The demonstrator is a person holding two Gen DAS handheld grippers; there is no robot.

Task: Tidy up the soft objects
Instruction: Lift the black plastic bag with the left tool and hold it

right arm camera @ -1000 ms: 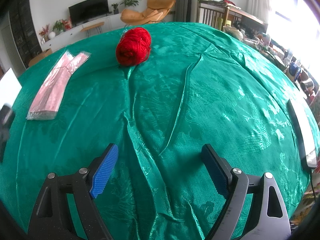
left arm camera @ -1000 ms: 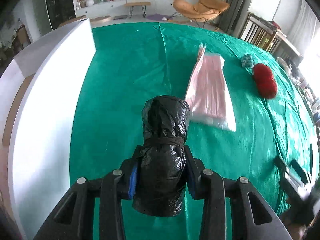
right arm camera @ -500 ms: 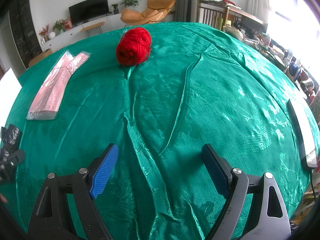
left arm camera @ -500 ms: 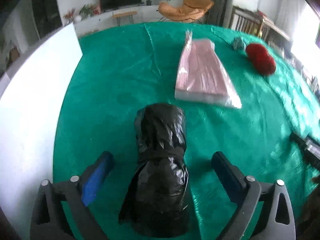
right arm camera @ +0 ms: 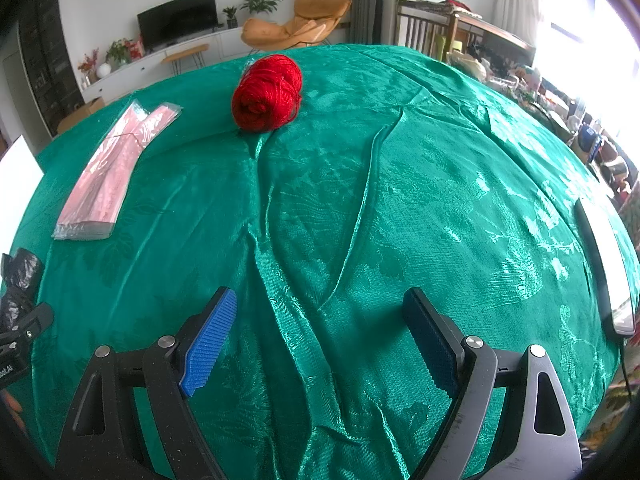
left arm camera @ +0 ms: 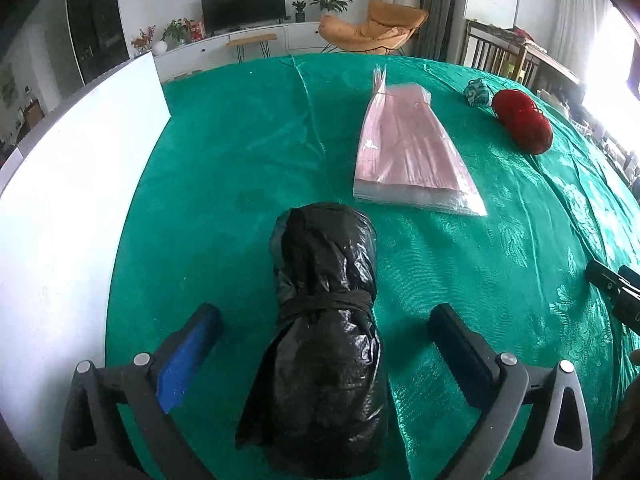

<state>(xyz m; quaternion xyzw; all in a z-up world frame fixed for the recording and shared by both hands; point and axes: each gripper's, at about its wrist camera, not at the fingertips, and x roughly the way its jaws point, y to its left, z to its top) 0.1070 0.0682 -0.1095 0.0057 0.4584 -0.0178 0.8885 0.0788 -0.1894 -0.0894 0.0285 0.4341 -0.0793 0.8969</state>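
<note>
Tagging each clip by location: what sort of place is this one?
Most likely a home living room: a television on a low white cabinet, a tan lounge chair and houseplants stand behind the green-clothed table.

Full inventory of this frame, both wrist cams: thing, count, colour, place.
black bag roll: 1, black plastic tied with a band, lying on the cloth between the open left fingers, not gripped
pink packet: 1, pink in clear plastic, flat on the cloth beyond the roll
red yarn: 1, red, far side of the cloth, right of the packet
teal bundle: 1, teal patterned, just behind the yarn
tablecloth: 1, green, wrinkled, covering the table
white board: 1, white, along the left edge
left gripper: 1, black with blue pads, open
right gripper: 1, same, open, nothing between its fingers
</note>
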